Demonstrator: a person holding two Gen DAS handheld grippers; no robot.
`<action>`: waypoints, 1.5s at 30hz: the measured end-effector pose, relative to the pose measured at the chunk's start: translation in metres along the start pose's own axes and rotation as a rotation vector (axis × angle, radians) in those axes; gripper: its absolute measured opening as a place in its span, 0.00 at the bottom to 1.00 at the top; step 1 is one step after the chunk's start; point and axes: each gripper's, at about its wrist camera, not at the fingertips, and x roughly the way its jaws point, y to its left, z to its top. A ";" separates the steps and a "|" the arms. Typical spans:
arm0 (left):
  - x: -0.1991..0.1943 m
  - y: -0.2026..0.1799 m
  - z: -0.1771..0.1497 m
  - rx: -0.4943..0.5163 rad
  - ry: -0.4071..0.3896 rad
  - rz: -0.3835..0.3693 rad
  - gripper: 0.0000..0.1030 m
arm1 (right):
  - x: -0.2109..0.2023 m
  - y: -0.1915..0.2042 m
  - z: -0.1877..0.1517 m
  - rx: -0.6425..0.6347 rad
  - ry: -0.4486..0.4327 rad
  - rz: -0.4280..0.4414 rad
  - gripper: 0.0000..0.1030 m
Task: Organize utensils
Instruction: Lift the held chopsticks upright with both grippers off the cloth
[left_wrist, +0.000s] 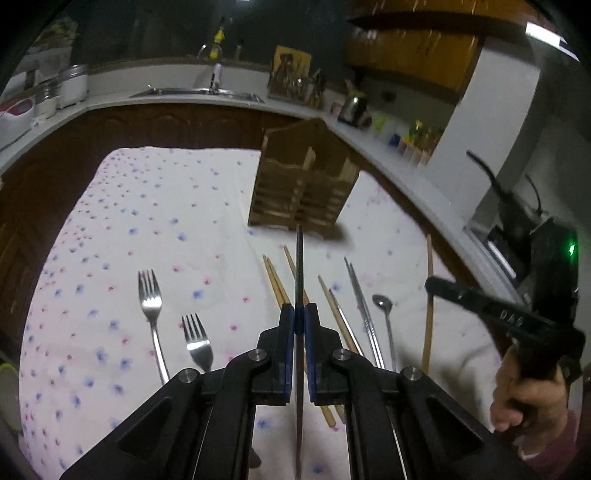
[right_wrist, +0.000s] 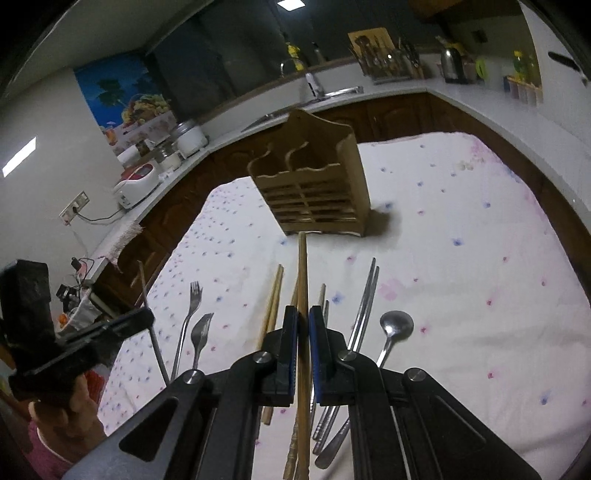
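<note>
utensils lie in a loose row on the flowered cloth covering the surface. from the left wrist, the left tongs are clenched on a thin metal utensil, seen edge-on, its tip pointing toward the wooden caddy that stands upright farther back. two forks rest to the left, wooden chopsticks just beside the tongs, and metal chopsticks and a spoon to the right. the right tongs enter from the right edge with a person's hand beneath.

from the right wrist, the right tongs are clenched on a wooden chopstick whose tip nearly meets the foot of the caddy. forks, wooden chopsticks, metal chopsticks and spoon lie on the cloth below. the left tongs reach in from the left, holding the metal utensil.
</note>
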 end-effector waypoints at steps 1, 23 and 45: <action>-0.008 0.001 -0.003 -0.006 -0.012 -0.004 0.04 | -0.002 0.001 0.000 -0.002 -0.006 -0.001 0.06; -0.038 0.004 0.029 -0.008 -0.157 -0.025 0.03 | -0.039 0.012 0.039 -0.032 -0.203 -0.026 0.06; -0.012 0.011 0.114 -0.001 -0.358 -0.004 0.03 | -0.038 -0.003 0.134 0.006 -0.397 -0.032 0.06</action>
